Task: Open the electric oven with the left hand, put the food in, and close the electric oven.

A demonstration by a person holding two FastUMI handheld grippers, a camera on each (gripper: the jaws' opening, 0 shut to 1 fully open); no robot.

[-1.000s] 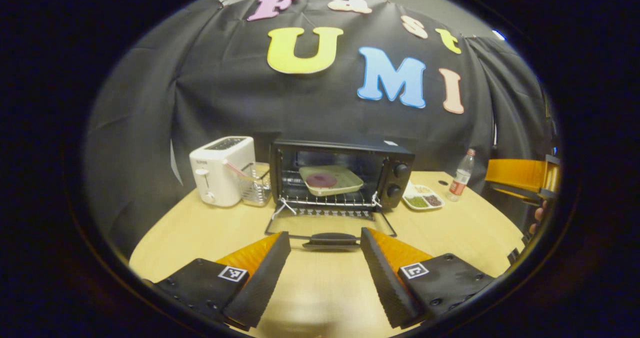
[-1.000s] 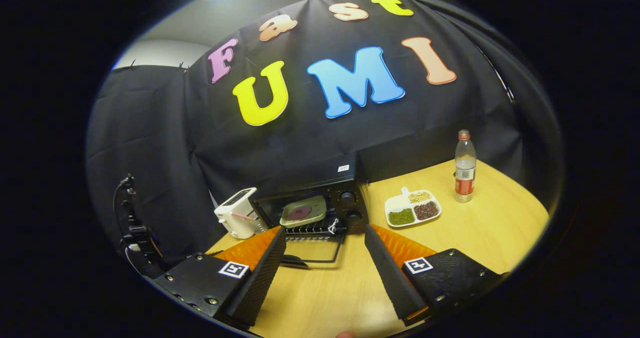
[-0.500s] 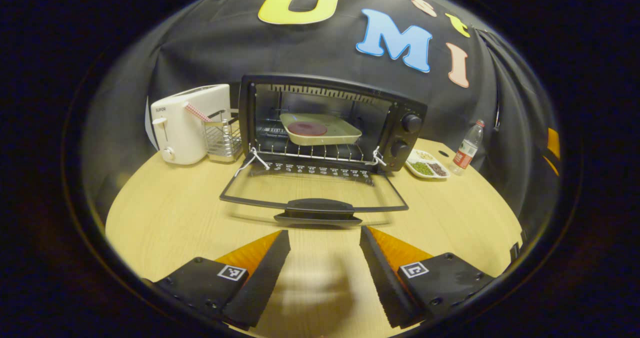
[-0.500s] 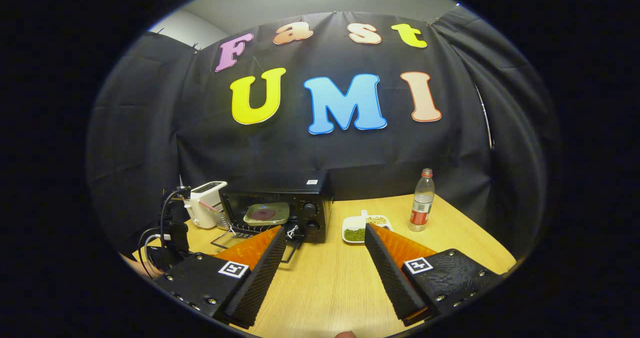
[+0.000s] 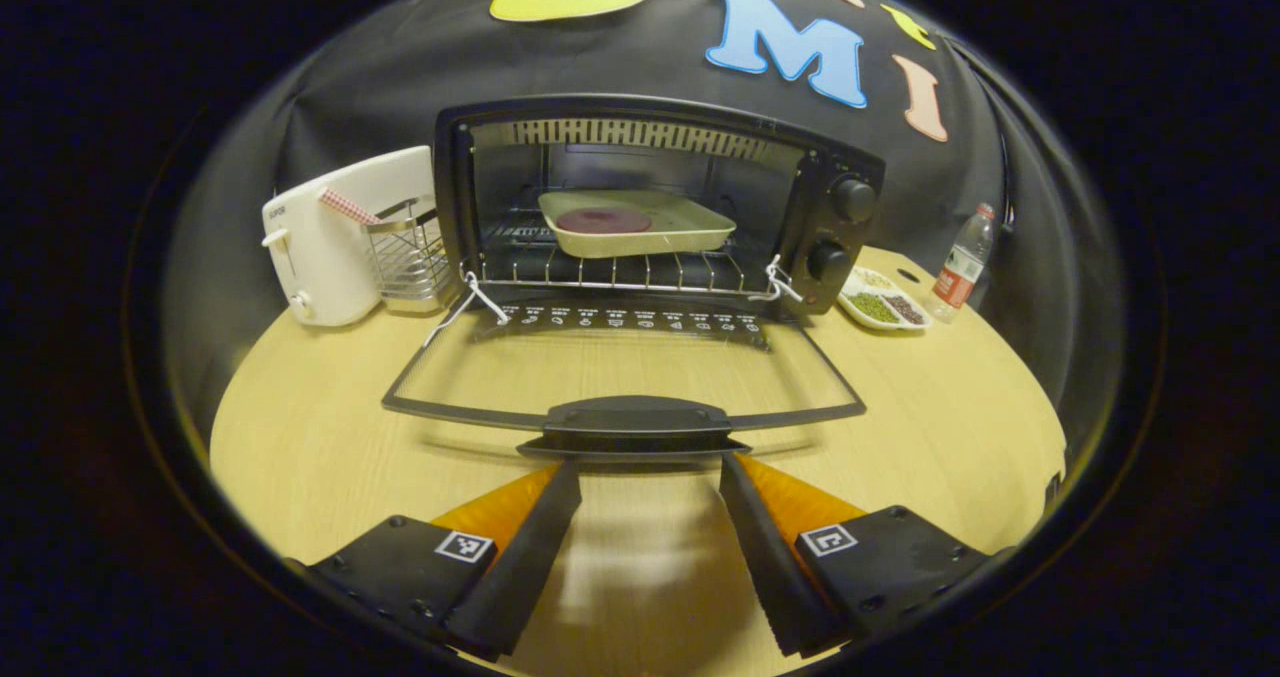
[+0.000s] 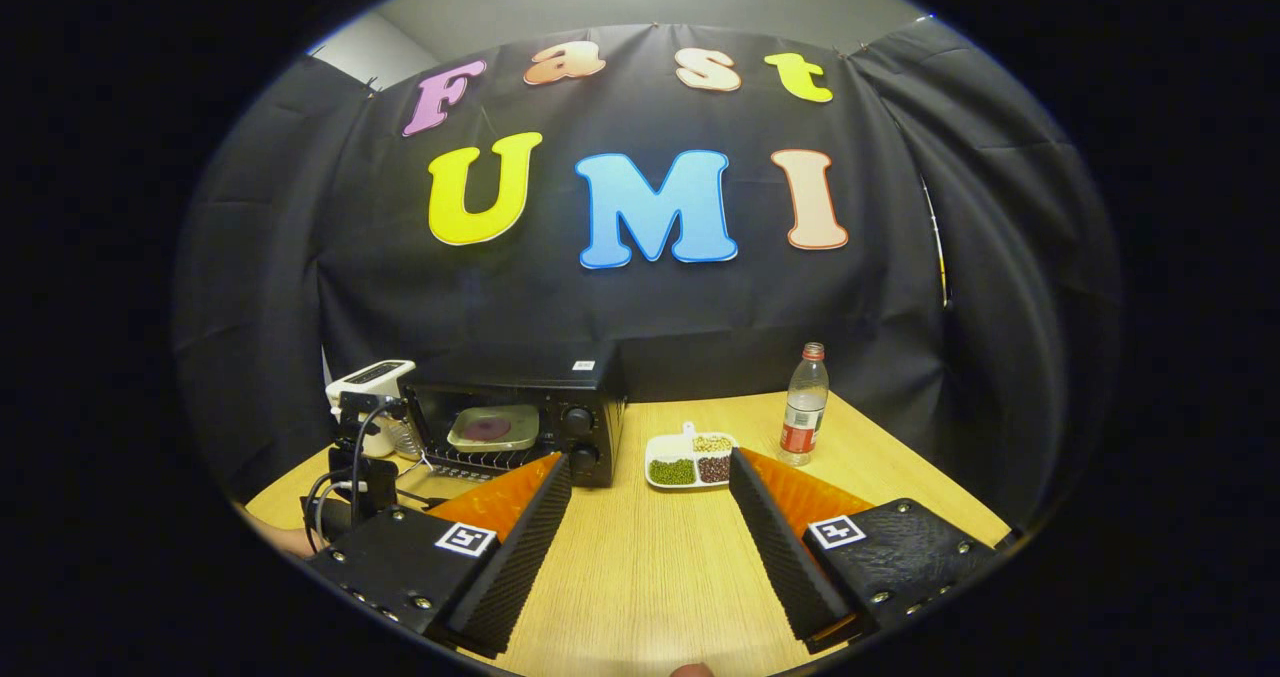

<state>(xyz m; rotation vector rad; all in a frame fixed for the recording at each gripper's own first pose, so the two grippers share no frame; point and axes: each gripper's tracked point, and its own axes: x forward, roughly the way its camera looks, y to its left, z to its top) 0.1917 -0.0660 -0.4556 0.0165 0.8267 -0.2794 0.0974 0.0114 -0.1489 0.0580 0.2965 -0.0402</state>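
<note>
Left tongs (image 5: 648,472) open, tips just short of door handle (image 5: 634,422), lower centre. Dish of food (image 5: 634,222) on rack inside oven (image 5: 660,207), upper centre. Right tongs (image 6: 650,477) open, empty. To close: catch handle under its lip, swing up evenly. Handle nearer and larger than 0.5 s ago.

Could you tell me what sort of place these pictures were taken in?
It looks like a staged kitchen set in a recording booth rather than a real kitchen: an open electric oven and a toaster stand on a wooden table, with black cloth behind as wall.
</note>
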